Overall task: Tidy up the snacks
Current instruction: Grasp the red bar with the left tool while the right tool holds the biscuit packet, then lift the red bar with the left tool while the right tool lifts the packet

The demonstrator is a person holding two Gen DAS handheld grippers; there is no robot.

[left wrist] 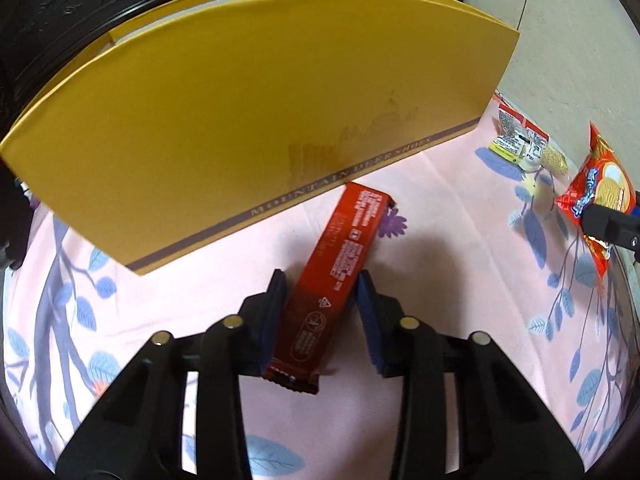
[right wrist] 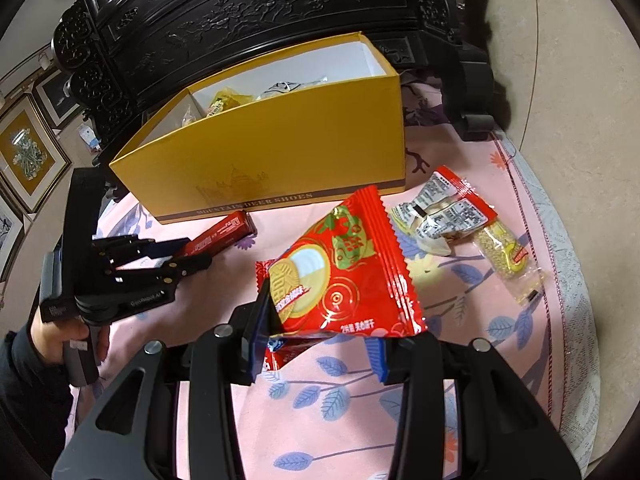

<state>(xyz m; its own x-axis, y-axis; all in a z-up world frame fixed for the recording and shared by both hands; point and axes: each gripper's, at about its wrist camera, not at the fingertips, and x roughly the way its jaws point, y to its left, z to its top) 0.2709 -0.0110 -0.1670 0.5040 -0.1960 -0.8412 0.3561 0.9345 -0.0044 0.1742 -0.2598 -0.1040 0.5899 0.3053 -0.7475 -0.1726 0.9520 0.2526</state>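
Observation:
A yellow shoe box [right wrist: 280, 148] stands open on the pink flowered cloth [right wrist: 344, 392] and holds several snacks; it also shows in the left wrist view [left wrist: 240, 120]. My left gripper [left wrist: 322, 286] is shut on a long dark red snack bar [left wrist: 344, 256] that lies on the cloth in front of the box. In the right wrist view the left gripper [right wrist: 192, 258] shows with the bar [right wrist: 224, 232]. My right gripper [right wrist: 320, 320] is shut on a red biscuit packet [right wrist: 344, 276], held above the cloth. That packet also shows in the left wrist view [left wrist: 596, 196].
A red-and-white wrapped snack [right wrist: 448, 208] and a clear packet of yellow grain bar [right wrist: 504, 252] lie right of the box. Dark carved furniture [right wrist: 256, 12] stands behind the box. The cloth's lace edge [right wrist: 572, 280] runs along the right.

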